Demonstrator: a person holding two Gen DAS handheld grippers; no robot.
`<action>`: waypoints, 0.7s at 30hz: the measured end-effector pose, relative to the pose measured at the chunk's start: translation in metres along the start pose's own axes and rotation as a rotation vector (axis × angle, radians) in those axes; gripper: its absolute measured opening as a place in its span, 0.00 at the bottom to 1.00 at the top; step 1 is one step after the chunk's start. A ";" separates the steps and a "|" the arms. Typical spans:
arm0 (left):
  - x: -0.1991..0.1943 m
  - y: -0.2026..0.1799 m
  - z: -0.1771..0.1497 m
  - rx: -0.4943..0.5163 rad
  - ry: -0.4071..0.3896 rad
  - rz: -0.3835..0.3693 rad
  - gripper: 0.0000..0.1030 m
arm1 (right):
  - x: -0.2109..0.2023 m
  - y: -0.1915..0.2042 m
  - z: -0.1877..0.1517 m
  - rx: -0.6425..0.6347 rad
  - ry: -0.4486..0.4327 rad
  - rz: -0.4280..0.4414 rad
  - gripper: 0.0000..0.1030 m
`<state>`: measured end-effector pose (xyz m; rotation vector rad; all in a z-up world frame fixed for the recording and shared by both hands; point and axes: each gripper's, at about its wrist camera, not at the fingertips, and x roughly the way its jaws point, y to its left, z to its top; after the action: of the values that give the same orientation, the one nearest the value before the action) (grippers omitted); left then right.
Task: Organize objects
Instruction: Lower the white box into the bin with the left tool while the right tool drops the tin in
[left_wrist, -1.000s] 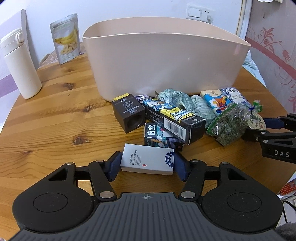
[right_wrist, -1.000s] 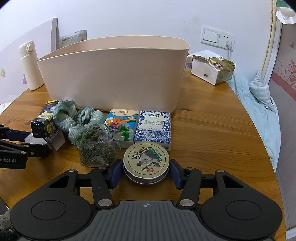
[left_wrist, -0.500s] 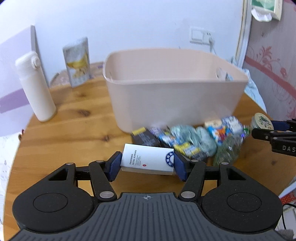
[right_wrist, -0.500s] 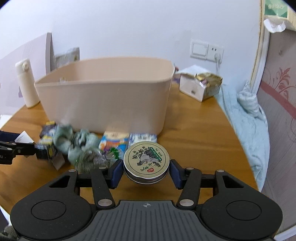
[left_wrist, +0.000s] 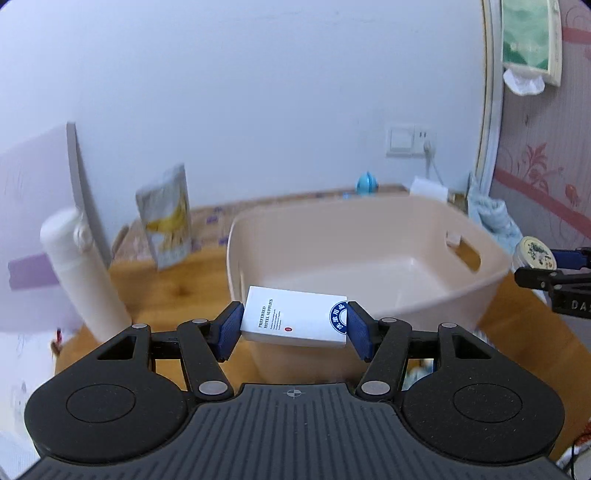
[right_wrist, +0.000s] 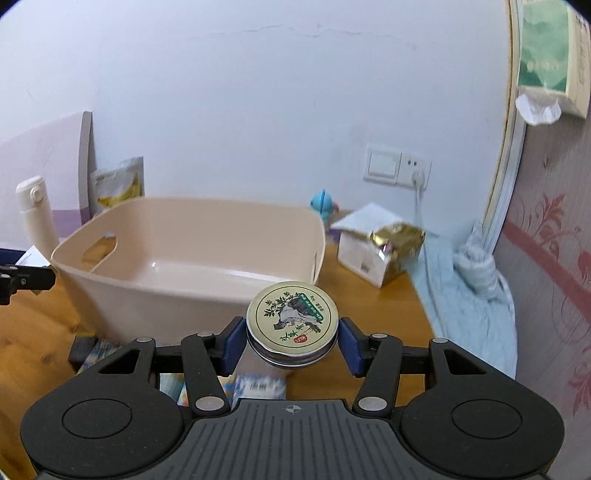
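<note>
the left tongs (left_wrist: 293, 326) are clamped on the short ends of a flat white cardboard box with blue print (left_wrist: 295, 319), held just short of the near rim of the empty beige plastic tub (left_wrist: 491, 273), while the right tongs (right_wrist: 291, 341) are clamped across a round metal tin with a pale green printed lid (right_wrist: 291, 314) just outside the tub's near right corner. to do this step well, i'd carry each item fully past the tub's rim, keeping the two tongs well apart over opposite ends. then lower close to the tub's floor before letting go, so the box lands flat and the tin doesn't roll, leaving room for the packets remaining on the wooden worktop (right_wrist: 29, 332) at the tub's front.
</note>
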<state>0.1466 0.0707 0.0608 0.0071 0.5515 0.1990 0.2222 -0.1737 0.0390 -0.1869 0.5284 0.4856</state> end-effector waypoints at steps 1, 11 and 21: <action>0.002 -0.002 0.006 0.003 -0.014 0.002 0.59 | 0.002 0.000 0.004 -0.005 -0.009 -0.007 0.50; 0.045 -0.029 0.055 0.065 -0.040 0.002 0.59 | 0.033 0.008 0.045 -0.088 -0.030 -0.015 0.50; 0.129 -0.041 0.076 0.098 0.148 -0.011 0.59 | 0.079 0.027 0.066 -0.151 0.063 0.063 0.50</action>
<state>0.3016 0.0588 0.0558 0.0850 0.7085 0.1627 0.2974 -0.0998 0.0521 -0.3312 0.5605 0.5825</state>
